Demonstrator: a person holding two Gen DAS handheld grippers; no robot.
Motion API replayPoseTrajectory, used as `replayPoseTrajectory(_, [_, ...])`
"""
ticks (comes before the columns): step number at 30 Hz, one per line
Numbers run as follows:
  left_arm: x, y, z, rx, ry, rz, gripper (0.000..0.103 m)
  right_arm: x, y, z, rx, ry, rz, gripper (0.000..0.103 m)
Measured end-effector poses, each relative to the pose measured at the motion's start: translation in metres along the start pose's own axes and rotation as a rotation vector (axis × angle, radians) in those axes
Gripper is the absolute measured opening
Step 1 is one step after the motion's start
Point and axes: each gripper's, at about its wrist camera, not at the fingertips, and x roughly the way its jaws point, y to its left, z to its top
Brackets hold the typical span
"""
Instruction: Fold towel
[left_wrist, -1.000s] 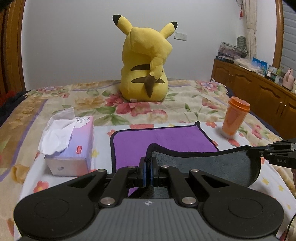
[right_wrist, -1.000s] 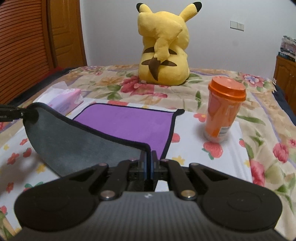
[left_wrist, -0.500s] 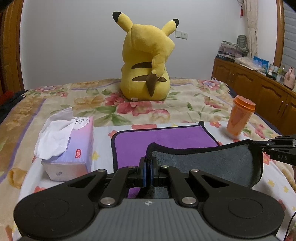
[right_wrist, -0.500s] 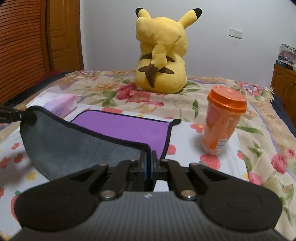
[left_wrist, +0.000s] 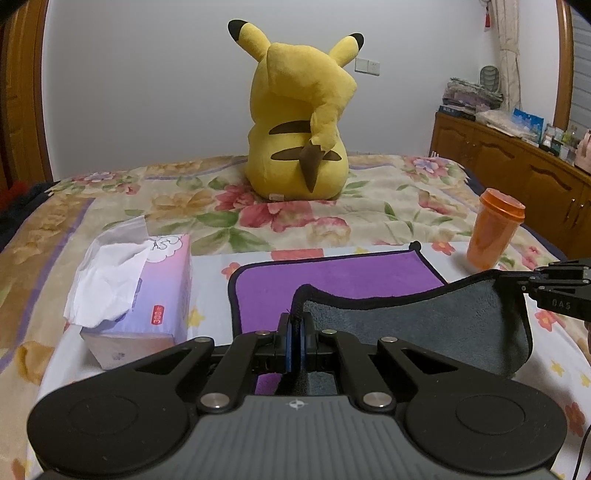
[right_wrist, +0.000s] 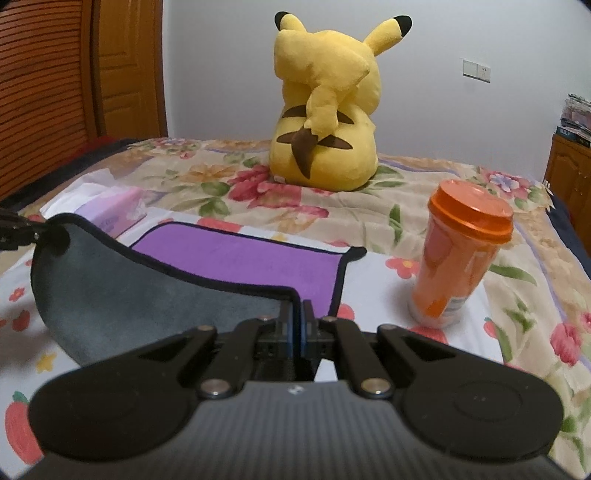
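Left gripper (left_wrist: 294, 325) and right gripper (right_wrist: 296, 314) each clamp a near corner of the towel (left_wrist: 332, 273), grey underside lifted; purple far half flat on the bed (left_wrist: 369, 218).

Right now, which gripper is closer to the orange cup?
Right. The right gripper pinches the towel corner just beside the orange cup; the left gripper holds the opposite corner, near the tissue box.

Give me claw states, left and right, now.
Left claw: closed on a near corner of the towel.
Right claw: closed on the other near corner of the towel, edge lifted.
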Motion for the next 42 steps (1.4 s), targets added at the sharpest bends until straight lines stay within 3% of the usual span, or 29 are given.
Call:
replayPoseTrajectory(19, [0.0, -0.004, 0.036, 0.011, -0.099, 0.009, 0.007, -0.002, -0.001, 0.039, -0.046, -0.09, -0.005, 0.004])
replayPoseTrajectory(31, [0.02, 0.001, 0.052, 0.008, -0.107, 0.052, 0.007, 0.022, -0.003, 0.052, -0.113, -0.099, -0.023, 0.004])
replayPoseTrajectory(42, [0.061, 0.006, 0.062, 0.016, -0.087, 0.077, 0.007, 0.056, -0.012, 0.058, -0.111, -0.091, -0.044, 0.004])
